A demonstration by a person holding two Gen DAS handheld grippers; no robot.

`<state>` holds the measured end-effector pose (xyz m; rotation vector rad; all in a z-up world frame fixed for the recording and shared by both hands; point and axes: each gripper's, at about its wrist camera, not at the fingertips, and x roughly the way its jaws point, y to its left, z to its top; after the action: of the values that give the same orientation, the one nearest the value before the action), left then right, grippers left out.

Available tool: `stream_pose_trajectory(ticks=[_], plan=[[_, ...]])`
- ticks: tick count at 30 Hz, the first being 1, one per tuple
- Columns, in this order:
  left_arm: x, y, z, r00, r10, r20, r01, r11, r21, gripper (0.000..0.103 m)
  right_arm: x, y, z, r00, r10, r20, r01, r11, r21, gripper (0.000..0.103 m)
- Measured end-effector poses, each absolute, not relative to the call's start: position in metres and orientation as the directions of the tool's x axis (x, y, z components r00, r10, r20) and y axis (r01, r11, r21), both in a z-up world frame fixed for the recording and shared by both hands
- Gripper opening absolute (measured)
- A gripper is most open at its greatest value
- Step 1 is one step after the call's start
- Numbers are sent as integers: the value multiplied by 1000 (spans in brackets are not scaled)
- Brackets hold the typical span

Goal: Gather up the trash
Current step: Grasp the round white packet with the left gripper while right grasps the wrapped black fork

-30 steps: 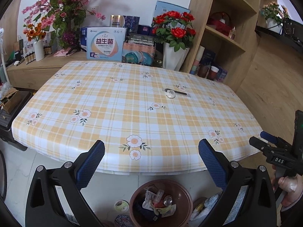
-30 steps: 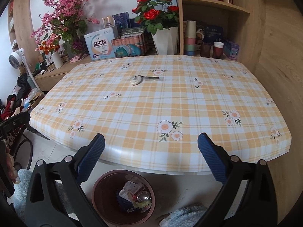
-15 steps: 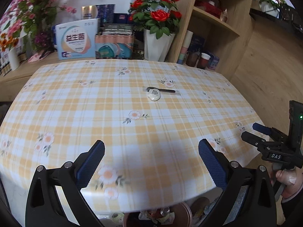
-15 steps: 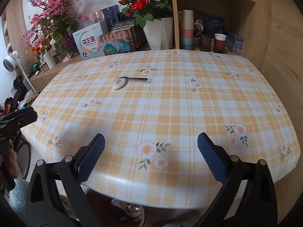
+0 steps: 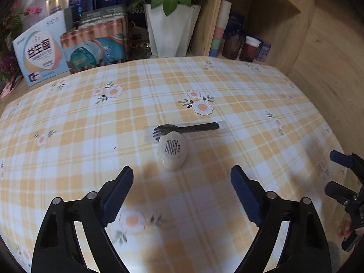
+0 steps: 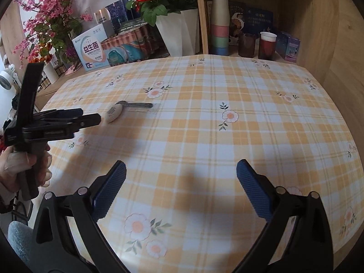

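Note:
On the plaid tablecloth point(image 5: 238, 118) lies a white round packet with a barcode point(image 5: 172, 151), touching a black plastic fork in a clear sleeve point(image 5: 188, 128). My left gripper point(image 5: 182, 177) hovers just short of the packet. Its jaws are closing, but nothing is between them and the pads touch nothing. The right wrist view shows the same packet point(image 6: 113, 113) and fork point(image 6: 136, 105) at the far left, with the left gripper point(image 6: 89, 115) right beside them. My right gripper point(image 6: 182, 168) stands open over bare cloth, well to the right of the trash. It also appears at the edge of the left view point(image 5: 334, 171).
Behind the table stand a white vase of red roses point(image 5: 169, 29), printed boxes point(image 5: 39, 50) and a wooden shelf point(image 6: 293, 18) with stacked cups point(image 6: 219, 27). Pink blossoms point(image 6: 47, 20) fill the back left. A hand point(image 6: 20, 161) grips the left tool's handle.
Both grippers have come forward and down over the table, and the bin below its front edge has left view. The left gripper closed in on the packet and its jaws narrowed slightly.

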<state>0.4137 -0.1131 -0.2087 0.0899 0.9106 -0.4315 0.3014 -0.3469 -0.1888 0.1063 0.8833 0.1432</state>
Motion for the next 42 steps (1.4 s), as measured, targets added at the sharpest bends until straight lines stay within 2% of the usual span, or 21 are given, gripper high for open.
stream_pose_trajectory(ticks=[9,12,13,14,15,23,27,32,42], plan=[[457,-128,-243,488,-253,-835,393,918,-49,67,331,-354,-203,601,173,-780,-104,985,138,91],[459,-129,-242,495,-253,-831,402,915,-40,65,339,-353,-205,591,183,-786,-118,983,140,90],[460,-129,-242,497,-250,-831,404,914,-34,57,341,-352,-206,588,186,-787,-123,983,139,90],[459,-129,-241,505,-241,-829,406,914,-18,39,344,-351,-206,585,189,-789,-131,982,139,88],[458,-128,-240,507,-241,-827,412,911,-13,36,347,-349,-206,582,196,-789,-140,980,140,87],[436,-92,-231,509,-296,-808,387,918,-93,36,384,-311,-207,555,225,-801,-298,953,61,86],[423,-67,-219,538,-291,-791,351,931,-103,36,411,-279,-217,515,262,-816,-399,916,42,81],[408,-35,-209,556,-281,-782,303,945,-125,36,445,-232,-230,458,271,-847,-505,863,3,81],[380,6,-188,588,-294,-754,253,952,-175,36,494,-202,-245,370,248,-896,-497,867,34,80]])
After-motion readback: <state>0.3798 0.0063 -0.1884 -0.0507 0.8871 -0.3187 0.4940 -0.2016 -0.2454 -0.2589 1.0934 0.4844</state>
